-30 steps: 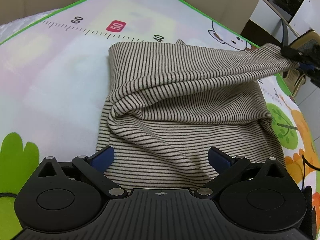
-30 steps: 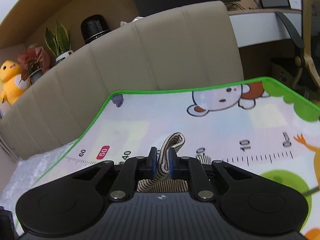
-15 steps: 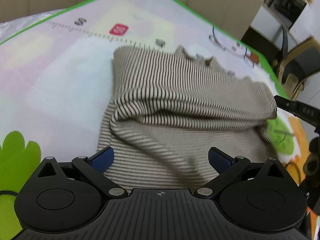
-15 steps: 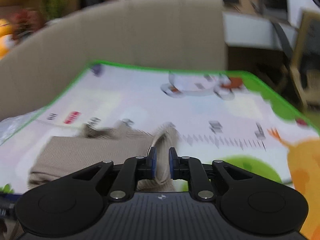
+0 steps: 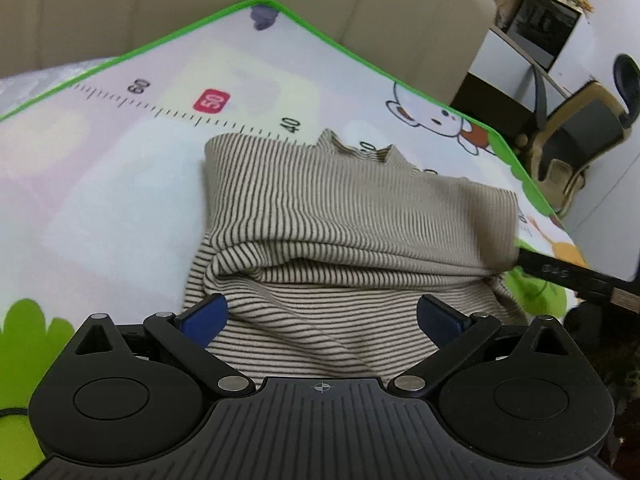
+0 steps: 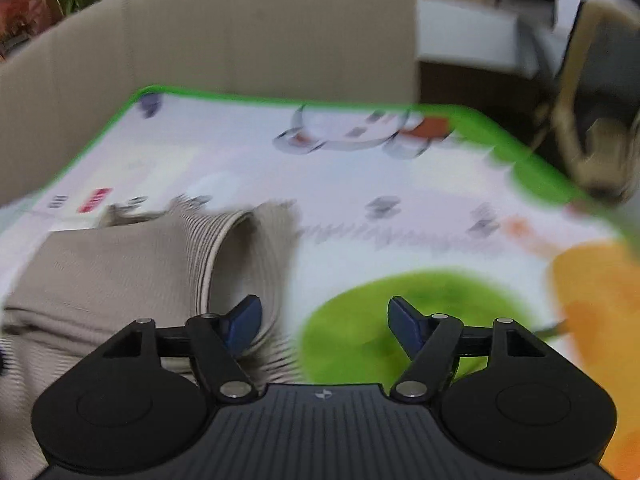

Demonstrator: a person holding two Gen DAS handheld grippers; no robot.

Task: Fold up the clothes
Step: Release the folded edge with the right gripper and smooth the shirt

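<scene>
On the green-edged play mat point(image 5: 120, 184), the striped sweater point(image 5: 340, 216) lies partly folded, its top layer doubled over toward the near hem. Left tongs point(image 5: 320, 316) stand apart above the near edge, gripping nothing. Right tongs point(image 6: 324, 320) are likewise apart, empty, at the sweater's right side beside the rolled fold. Judgement: the next pinch should catch both layers at the fold's corners, pulling evenly to avoid bunching. Fabric is soft ribbed knit, beige with thin dark stripes; mat surface is smooth, printed.
</scene>
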